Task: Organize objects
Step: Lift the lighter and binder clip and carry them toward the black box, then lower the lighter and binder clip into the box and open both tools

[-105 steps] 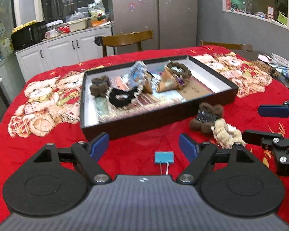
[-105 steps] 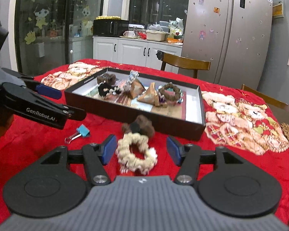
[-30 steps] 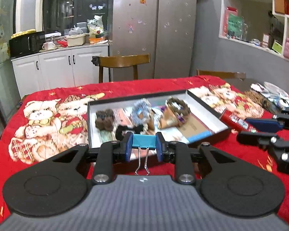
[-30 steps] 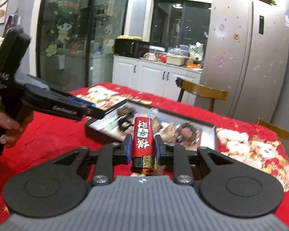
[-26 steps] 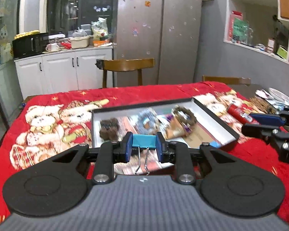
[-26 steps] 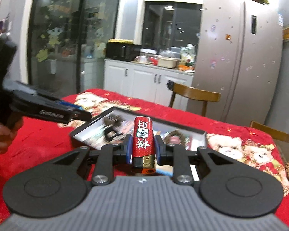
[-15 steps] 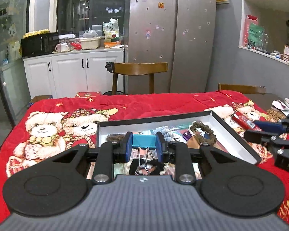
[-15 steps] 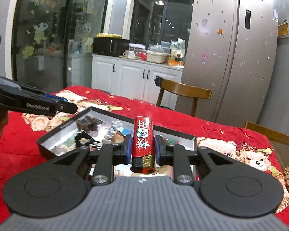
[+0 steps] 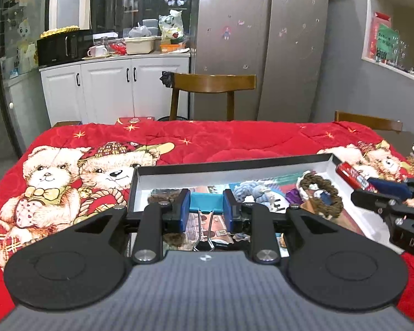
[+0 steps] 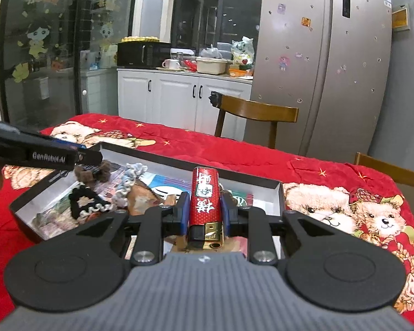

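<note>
Over the black tray [image 9: 276, 160]: left gripper [image 9: 206, 209] clamped on blue binder clip [image 9: 206, 203], right gripper [image 10: 205, 211] clamped on red lighter [image 10: 205, 198]; lower each into a bare patch clear of the scrunchies [image 9: 320, 194], then part the fingers slowly

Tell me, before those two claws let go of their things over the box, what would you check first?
1. Left gripper clamped on the blue binder clip: ok.
2. Right gripper clamped on the red lighter: ok.
3. Both held things above the open black box: ok.
4. Bare floor under each thing; hair ties crowd the box: cannot tell.
5. The two grippers apart from each other: ok.
</note>
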`<state>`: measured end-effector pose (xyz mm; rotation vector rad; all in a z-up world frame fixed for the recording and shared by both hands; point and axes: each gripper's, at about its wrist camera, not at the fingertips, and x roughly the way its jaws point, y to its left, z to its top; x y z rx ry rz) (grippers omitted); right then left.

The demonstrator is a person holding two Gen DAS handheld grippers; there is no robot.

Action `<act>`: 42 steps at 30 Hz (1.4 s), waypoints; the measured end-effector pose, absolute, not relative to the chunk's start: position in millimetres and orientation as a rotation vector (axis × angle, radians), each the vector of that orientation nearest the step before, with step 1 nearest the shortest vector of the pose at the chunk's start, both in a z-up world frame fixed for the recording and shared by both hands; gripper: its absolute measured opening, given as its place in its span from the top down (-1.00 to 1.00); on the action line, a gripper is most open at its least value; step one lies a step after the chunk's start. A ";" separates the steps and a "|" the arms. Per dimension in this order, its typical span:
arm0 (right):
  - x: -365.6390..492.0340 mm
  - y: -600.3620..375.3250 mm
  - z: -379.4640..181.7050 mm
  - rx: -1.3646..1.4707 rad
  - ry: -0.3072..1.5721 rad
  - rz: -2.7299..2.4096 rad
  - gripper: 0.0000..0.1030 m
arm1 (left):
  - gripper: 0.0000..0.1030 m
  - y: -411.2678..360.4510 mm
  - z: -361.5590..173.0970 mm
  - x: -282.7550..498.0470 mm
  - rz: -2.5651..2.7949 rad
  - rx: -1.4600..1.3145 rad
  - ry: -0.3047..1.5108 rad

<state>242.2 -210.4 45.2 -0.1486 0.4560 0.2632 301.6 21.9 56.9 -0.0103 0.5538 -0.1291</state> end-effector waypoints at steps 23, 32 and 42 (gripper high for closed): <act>284.2 -213.6 6.9 -0.113 0.527 0.229 0.47 | 0.43 21.5 14.4 334.6 -0.136 0.017 0.632; 281.7 -213.9 6.0 -0.121 0.524 0.226 0.46 | 0.43 21.4 14.6 333.5 -0.134 0.021 0.629; 280.9 -215.1 5.1 -0.123 0.519 0.223 0.37 | 0.39 21.6 15.2 332.0 -0.133 0.008 0.630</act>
